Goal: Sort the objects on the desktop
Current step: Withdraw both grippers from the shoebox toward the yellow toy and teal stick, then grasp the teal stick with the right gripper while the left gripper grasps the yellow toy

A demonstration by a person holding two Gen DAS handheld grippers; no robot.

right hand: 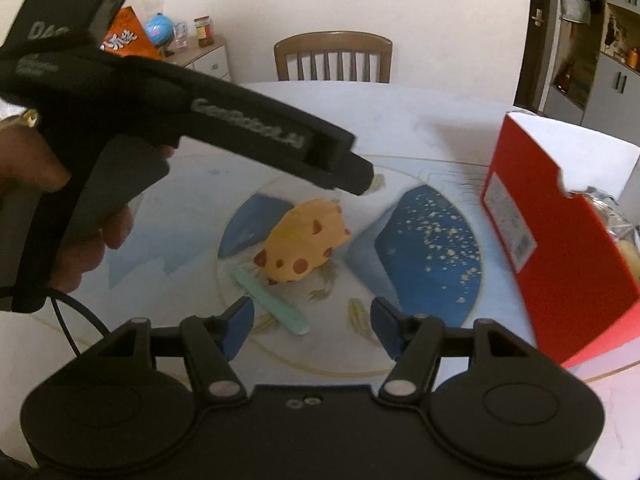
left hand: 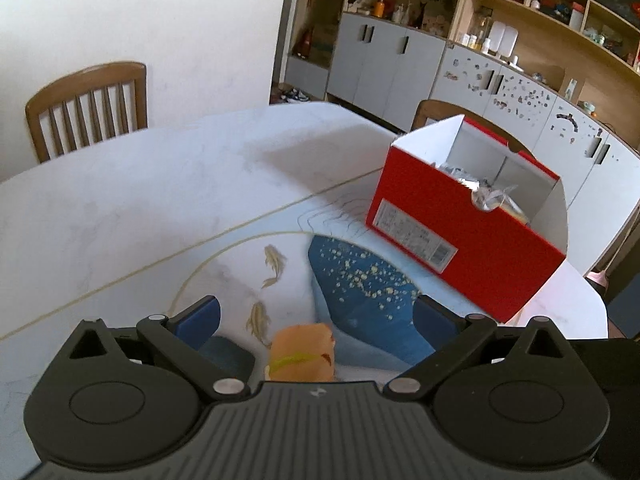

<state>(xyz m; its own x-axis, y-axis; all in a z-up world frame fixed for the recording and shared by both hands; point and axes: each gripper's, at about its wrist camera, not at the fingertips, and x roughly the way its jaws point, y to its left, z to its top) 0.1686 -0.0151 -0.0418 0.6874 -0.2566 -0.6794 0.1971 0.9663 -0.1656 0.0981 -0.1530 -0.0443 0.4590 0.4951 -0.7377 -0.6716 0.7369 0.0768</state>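
Note:
An orange spotted toy [right hand: 304, 246] lies on the painted table [right hand: 400, 120], with a pale green stick [right hand: 272, 304] just in front of it. In the left wrist view the toy [left hand: 302, 354] sits low between the open fingers of my left gripper [left hand: 316, 316], close to the gripper body. My right gripper [right hand: 312, 326] is open and empty, a short way in front of the toy and stick. The left gripper's black body [right hand: 240, 132] reaches over the toy from the left. A red shoebox [left hand: 468, 232] with wrapped items inside stands to the right; it also shows in the right wrist view [right hand: 560, 240].
Wooden chairs [left hand: 88, 108] stand behind the table, another [right hand: 332, 60] in the right wrist view. Grey cabinets and shelves [left hand: 480, 60] line the far wall. A side cabinet with snacks and jars [right hand: 180, 44] stands at the back left. The table edge runs right of the box.

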